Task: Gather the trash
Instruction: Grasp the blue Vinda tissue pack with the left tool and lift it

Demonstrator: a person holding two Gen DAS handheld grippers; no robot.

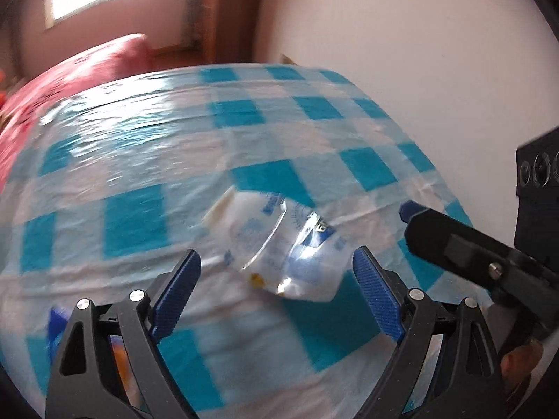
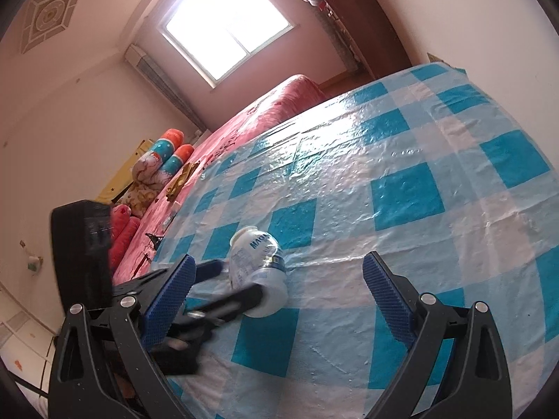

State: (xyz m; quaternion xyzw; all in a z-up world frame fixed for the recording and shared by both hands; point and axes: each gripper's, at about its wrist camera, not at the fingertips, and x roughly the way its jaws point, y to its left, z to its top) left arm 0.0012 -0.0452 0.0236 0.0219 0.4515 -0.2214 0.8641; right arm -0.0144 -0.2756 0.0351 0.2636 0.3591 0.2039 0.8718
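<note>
Your left hand-held gripper [image 1: 276, 272] gapes wide around the empty plastic bottle [image 1: 279, 244] lying on the checked worktop [image 1: 139, 139], right hand-held gripper [image 2: 279, 279] equally open; squeeze off-centre and it may squirt away.

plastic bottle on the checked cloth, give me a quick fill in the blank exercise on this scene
1. The plastic bottle lies on its ____ on the tablecloth.
2. The tablecloth is checked in white and ____.
3. The left gripper is ____, one finger on each side of the bottle.
4. Beyond the table is a bed with a ____ cover.

Missing words: side; blue; open; pink
</note>
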